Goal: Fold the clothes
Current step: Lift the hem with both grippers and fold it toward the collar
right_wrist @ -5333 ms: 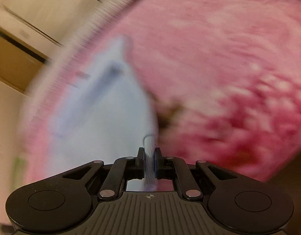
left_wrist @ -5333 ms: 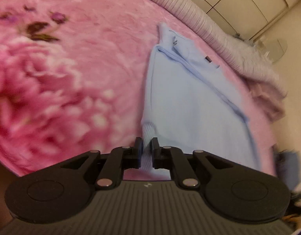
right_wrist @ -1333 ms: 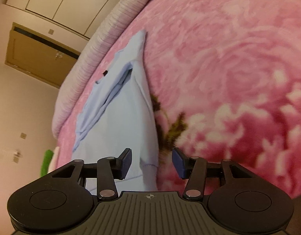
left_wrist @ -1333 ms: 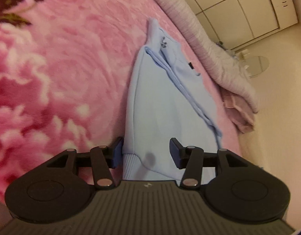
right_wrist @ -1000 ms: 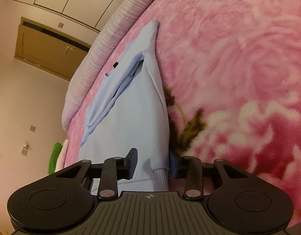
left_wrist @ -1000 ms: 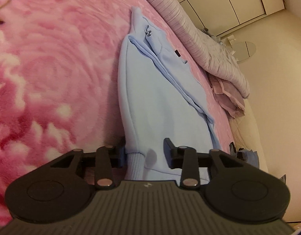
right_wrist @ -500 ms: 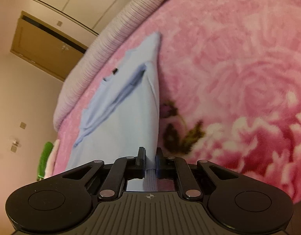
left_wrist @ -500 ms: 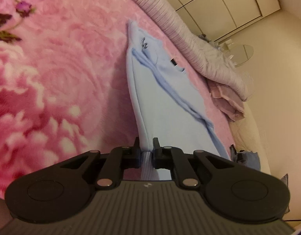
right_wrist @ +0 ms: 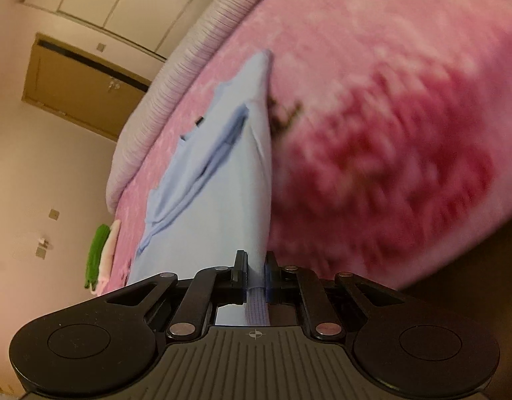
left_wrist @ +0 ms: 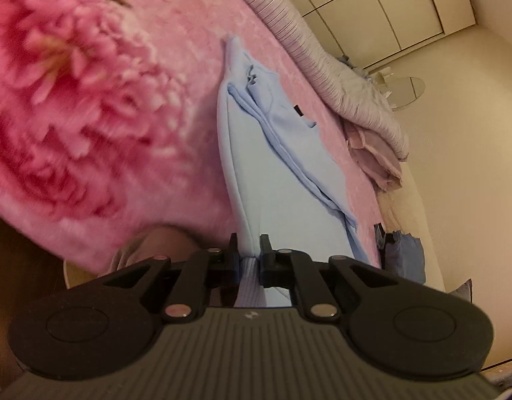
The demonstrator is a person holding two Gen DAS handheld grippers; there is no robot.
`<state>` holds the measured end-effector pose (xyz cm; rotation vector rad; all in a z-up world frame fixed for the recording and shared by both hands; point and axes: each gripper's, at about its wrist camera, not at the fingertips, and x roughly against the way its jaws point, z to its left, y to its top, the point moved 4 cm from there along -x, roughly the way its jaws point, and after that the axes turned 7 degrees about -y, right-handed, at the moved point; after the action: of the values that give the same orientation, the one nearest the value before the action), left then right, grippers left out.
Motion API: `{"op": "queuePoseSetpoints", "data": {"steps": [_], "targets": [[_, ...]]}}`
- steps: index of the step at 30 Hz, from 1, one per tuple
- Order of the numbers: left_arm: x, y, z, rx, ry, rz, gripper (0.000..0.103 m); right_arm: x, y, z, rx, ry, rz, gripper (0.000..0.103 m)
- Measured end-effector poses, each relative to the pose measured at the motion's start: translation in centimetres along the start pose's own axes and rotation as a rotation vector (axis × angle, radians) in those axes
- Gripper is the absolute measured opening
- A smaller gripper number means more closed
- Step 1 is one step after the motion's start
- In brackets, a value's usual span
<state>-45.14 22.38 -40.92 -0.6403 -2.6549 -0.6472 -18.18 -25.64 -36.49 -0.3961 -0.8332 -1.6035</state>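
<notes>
Hand-held grippers [left_wrist: 248,245] [right_wrist: 256,261] on sweater [left_wrist: 276,180] hem

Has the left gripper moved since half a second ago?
Yes. The left gripper, shut on the sweater hem, pulled back: the pink blanket edge now shows.

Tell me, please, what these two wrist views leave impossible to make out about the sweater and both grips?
- Sweater hem between the grips: hidden behind each gripper body in both views.
- Left gripper: grip depth hidden by its fingers.
- Right gripper: likewise; motion blur smears the blanket.
- Small dark tag: too small to read.
- Sweater's underside: hidden against the blanket.
</notes>
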Motion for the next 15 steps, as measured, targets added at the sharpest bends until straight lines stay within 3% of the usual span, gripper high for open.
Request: {"op": "queuePoseSetpoints", "data": {"steps": [4,8,13,15], "targets": [[0.5,1.5,-1.6,0.005,-0.05,-0.014,0.007,0.3,0.5,0.9,-0.013,0.016,0.002,0.008],[-0.5,6.0,-4.5,-0.02,-0.124,-0.039,0.007,1.2,4.4,4.4,0.022,0.083,-0.027,0.008],[-5.8,14.7,-6.8,0.005,-0.185,-0.052,0.007,-0.6,12.8,8.3,-0.007,0.137,-0.087,0.008],[-7.6,16.8,-5.8,0.016,-0.146,-0.058,0.008,-2.9,16.6,9.3,-0.032,0.124,-0.11,0.008]]}}
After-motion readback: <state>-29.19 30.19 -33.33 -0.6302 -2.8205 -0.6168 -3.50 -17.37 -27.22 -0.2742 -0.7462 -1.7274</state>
